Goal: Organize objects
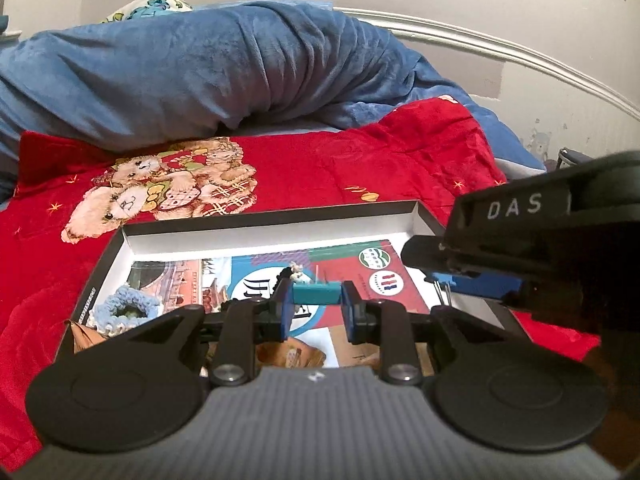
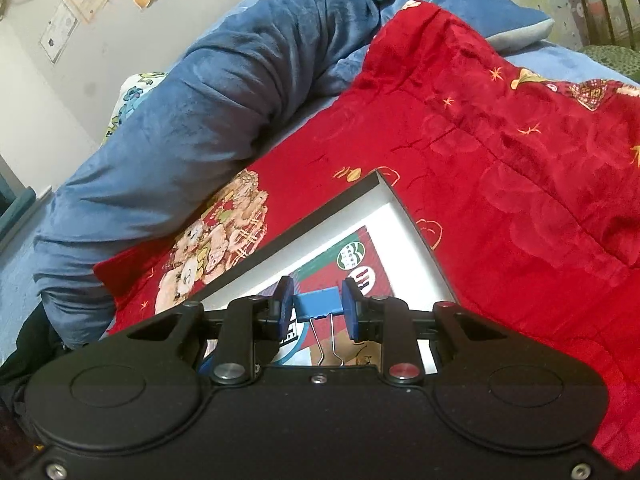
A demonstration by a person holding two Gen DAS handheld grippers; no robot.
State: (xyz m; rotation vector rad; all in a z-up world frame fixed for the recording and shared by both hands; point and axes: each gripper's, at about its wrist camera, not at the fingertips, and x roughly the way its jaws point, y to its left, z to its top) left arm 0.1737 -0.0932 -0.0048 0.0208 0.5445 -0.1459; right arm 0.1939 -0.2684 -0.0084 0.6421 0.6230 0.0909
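Gripping two binder clips — teal (image 1: 315, 294), blue (image 2: 319, 305) — over one box (image 1: 276, 220).

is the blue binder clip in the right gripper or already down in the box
In the gripper: the blue binder clip sits pinched between the right gripper fingers, above the box, wire handles hanging.

A teal binder clip (image 1: 314, 294) is sitting crosswise between the left gripper's blue pads, hanging over the open box (image 1: 276, 222). A blue binder clip (image 2: 318, 305) is being pinched by the right gripper's pads, its two wire handles pointing back toward the camera. The shallow box is lying on the red blanket, white walls inside, holding a colourful printed card (image 1: 384, 276) and a pale blue crocheted ring (image 1: 128, 302).
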